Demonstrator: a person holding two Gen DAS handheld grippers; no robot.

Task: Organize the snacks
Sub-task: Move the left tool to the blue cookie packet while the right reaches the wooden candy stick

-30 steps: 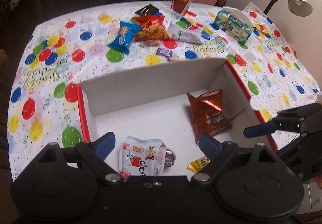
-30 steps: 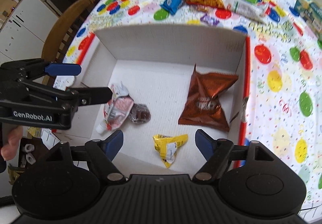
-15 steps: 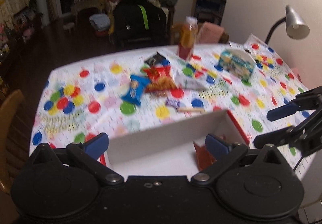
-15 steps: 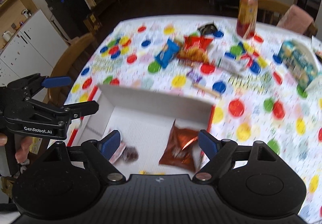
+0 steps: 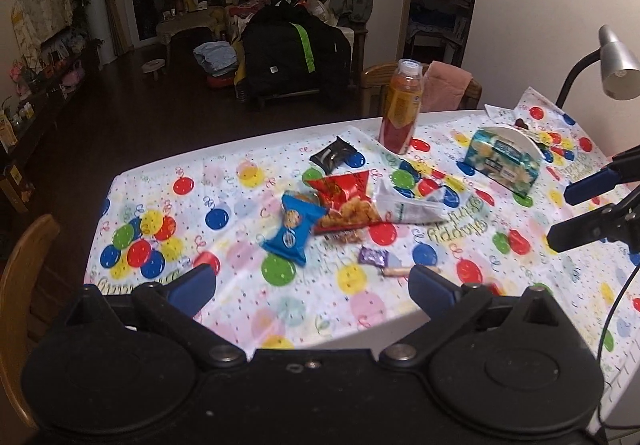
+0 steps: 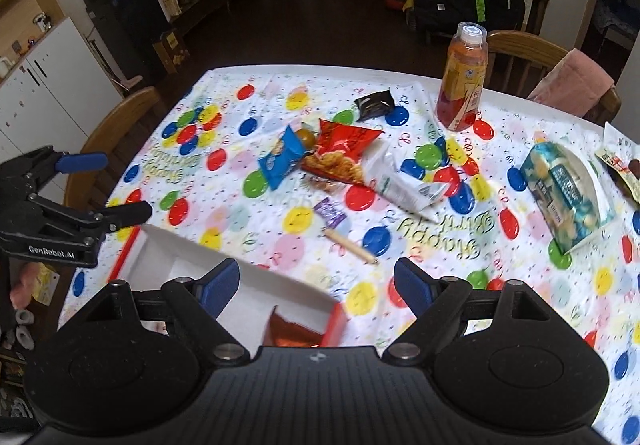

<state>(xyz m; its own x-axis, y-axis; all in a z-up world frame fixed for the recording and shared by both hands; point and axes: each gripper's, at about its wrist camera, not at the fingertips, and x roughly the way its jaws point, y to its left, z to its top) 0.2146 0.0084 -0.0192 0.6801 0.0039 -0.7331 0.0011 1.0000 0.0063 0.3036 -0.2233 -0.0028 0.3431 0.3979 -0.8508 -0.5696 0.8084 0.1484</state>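
Loose snacks lie mid-table on the balloon-print cloth: a blue cookie pack (image 5: 293, 231) (image 6: 280, 158), a red chip bag (image 5: 347, 201) (image 6: 341, 151), a white pouch (image 5: 412, 206) (image 6: 404, 185), a black packet (image 5: 335, 157) (image 6: 375, 105), a small purple candy (image 5: 373, 256) (image 6: 330, 211) and a thin stick snack (image 5: 404, 270) (image 6: 350, 245). The white box (image 6: 280, 285) with a red rim holds a brown bag (image 6: 296, 333). My left gripper (image 5: 312, 287) is open and empty above the near table. My right gripper (image 6: 316, 283) is open and empty over the box's far corner.
An orange juice bottle (image 5: 401, 107) (image 6: 463, 79) stands at the far edge. A tissue pack (image 5: 505, 161) (image 6: 568, 193) lies at the right, a desk lamp (image 5: 614, 63) beyond it. Wooden chairs (image 6: 120, 133) flank the table's left and far sides.
Both grippers have risen and drawn back from the box, tilting up. The box interior has dropped out of the left wrist view; only its far corner shows in the right view.
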